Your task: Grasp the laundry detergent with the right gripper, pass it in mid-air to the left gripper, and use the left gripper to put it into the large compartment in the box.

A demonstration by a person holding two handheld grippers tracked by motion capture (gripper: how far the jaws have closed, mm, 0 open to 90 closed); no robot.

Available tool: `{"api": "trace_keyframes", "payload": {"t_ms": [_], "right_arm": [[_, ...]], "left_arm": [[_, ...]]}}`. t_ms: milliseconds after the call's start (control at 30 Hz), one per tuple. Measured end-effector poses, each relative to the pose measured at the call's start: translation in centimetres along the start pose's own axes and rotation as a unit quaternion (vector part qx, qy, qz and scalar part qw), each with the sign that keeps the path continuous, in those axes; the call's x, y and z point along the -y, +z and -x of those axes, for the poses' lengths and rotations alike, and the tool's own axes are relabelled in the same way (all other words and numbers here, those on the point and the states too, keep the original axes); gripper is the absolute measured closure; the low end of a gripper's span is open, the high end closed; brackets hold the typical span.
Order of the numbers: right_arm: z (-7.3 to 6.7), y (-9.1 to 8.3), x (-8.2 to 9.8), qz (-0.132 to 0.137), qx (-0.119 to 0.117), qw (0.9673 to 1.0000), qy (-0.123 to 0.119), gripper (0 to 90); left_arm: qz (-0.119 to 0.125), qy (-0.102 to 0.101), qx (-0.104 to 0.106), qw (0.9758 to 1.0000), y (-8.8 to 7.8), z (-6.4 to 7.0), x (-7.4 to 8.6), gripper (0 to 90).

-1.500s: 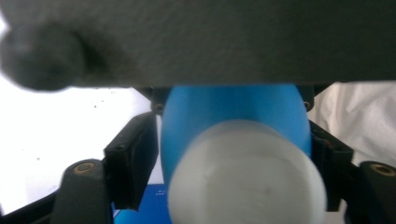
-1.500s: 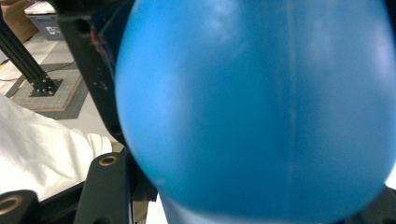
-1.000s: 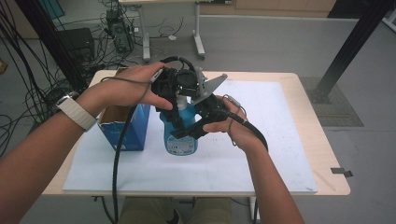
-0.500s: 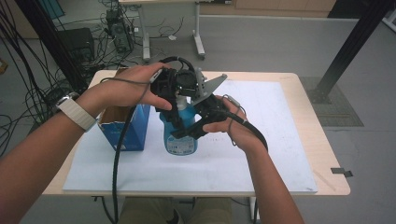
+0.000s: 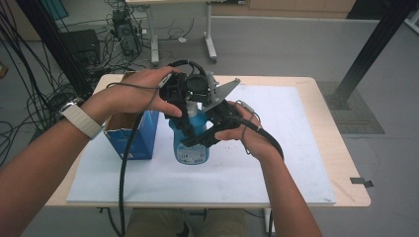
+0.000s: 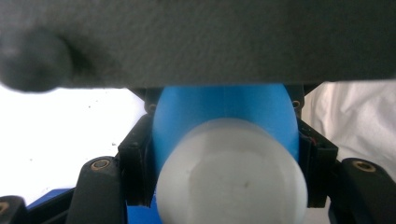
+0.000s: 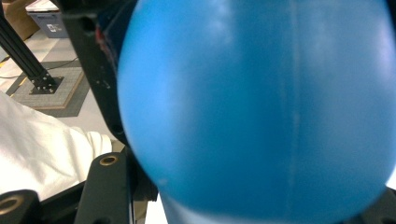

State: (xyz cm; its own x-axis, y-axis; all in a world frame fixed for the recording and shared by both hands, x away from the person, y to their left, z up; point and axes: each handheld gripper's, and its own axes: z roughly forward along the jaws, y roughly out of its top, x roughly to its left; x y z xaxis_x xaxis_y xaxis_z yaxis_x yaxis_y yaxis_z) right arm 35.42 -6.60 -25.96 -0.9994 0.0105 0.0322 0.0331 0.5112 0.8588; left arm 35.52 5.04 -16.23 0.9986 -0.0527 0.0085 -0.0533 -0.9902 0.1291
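Standing at the left side of the white-sheeted wooden desk (image 5: 316, 148), near its left edge: an open blue cardboard box (image 5: 132, 140) with brown flaps. Sitting upright just right of that box, about mid-desk toward the near edge: a blue plastic bottle (image 5: 193, 148) with a white label low on its front and a white round cap (image 6: 231, 179) on top. Coming down on the bottle's top from the left: the left hand-held gripper (image 5: 184, 101), black, clenching its jaws on either side of the white cap and blue shoulder, as seen in the left gripper view. Reaching in from the right, lower on the bottle: the right hand-held gripper (image 5: 200, 139), jaws pressing against the rounded blue body, the blue wall bulging close before its camera in the right gripper view. Trailing off each gripper: a black cable. Lying flat under box and bottle: the white sheet, covering most of the desk top.
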Motion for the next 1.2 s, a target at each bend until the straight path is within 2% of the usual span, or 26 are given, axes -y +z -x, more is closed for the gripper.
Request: {"api": "trace_keyframes", "payload": {"t_ms": [967, 1200], "right_arm": [[-0.09, 0.00, 0.00, 0.003, -0.001, 1.0000, 0.000, 42.3], [-0.12, 0.00, 0.02, 0.003, 0.001, 1.0000, -0.001, 42.3]], "left_arm": [[0.004, -0.007, 0.000, 1.0000, -0.05, 0.10, 0.11, 37.4], [0.000, -0.003, 0.000, 1.0000, -0.05, 0.09, 0.10, 37.3]]}}
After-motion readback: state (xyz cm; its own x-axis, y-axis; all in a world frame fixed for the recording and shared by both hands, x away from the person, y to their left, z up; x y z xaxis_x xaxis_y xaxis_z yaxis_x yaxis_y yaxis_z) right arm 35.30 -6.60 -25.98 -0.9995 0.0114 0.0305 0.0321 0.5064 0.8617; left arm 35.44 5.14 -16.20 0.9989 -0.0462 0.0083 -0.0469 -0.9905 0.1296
